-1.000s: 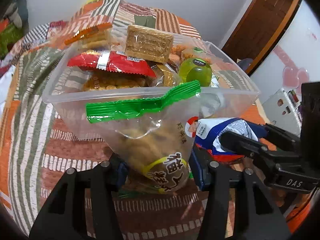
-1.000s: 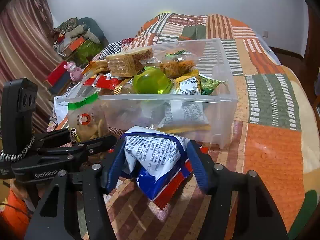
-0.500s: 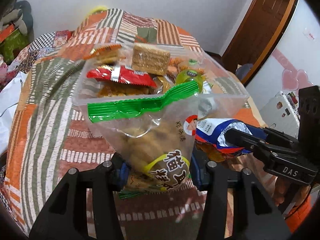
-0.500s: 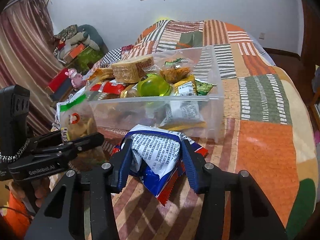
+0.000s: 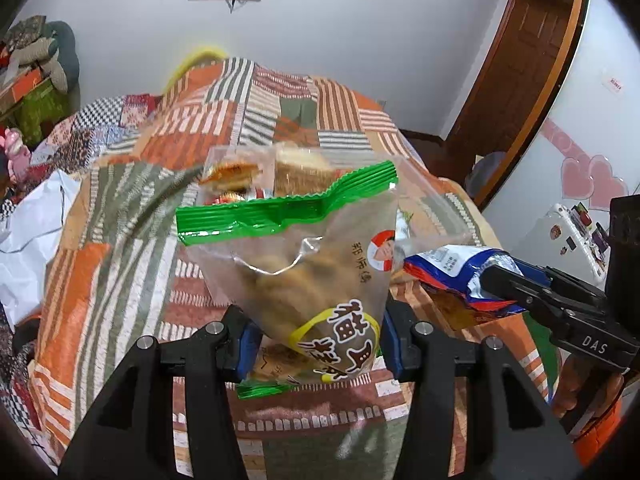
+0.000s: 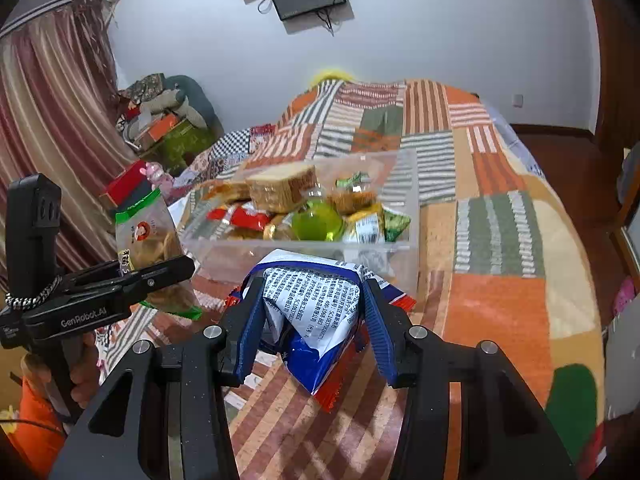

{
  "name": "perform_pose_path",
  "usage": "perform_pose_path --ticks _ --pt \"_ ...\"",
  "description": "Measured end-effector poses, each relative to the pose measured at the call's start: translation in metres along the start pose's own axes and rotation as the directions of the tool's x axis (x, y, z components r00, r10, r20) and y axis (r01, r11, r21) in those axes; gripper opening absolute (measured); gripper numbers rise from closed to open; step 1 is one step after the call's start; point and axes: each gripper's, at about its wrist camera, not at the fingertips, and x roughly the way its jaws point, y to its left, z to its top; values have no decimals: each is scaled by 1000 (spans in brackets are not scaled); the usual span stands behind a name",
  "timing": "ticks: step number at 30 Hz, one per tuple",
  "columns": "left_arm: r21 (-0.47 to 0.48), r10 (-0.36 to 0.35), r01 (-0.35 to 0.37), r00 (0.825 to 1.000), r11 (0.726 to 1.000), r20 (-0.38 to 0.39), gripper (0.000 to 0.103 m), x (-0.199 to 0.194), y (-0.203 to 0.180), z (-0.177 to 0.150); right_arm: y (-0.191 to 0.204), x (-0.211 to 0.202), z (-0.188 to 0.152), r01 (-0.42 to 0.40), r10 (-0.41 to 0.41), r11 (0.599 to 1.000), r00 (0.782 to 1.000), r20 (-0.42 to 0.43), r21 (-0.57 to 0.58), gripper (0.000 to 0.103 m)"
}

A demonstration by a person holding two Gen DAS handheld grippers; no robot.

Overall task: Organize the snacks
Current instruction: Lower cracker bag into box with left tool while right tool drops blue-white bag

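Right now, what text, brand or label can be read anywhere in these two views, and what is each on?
"DAS": on the right tongs' body, seen from the left camera.
"GenRobot.AI": on the left tongs' body, seen from the right camera.
Large Chinese characters on the clear green-topped bag: visible, but I cannot read them reliably.
Fine print and number strings on the blue-white packet: too small.
Barcode label on a packet in the bin: too small.

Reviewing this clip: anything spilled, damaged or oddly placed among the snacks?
Nothing spilled or torn. The clear bin is heaped, its wafer pack riding above the rim. The blue-white bag is pinched into a peak by the right gripper.
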Motion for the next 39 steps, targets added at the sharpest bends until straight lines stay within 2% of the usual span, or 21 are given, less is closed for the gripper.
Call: perform_pose_path --ticks 9,19,26,30,35,39 --pt "2 11 -11 998 1000 56 50 -10 1 24 -2 -9 22 19 -18 1000 997 75 -6 44" --pt "15 32 -33 998 999 63 50 9 5 49 -7 -2 45 60 -59 998 989 137 -2 44" --pt "18 36 -37 999 999 31 50 39 8 58 -16 14 50 69 -71 997 989 128 21 44" --pt "-1 -5 5 1000 1000 -5 50 55 11 62 -18 29 50 58 -61 998 993 103 34 44" --pt "15 -4 5 1000 1000 -23 50 71 8 63 -19 45 49 57 -59 998 996 71 31 44" --pt "10 4 -3 999 1000 -48 50 85 11 60 -12 51 49 105 -104 994 992 75 -17 44"
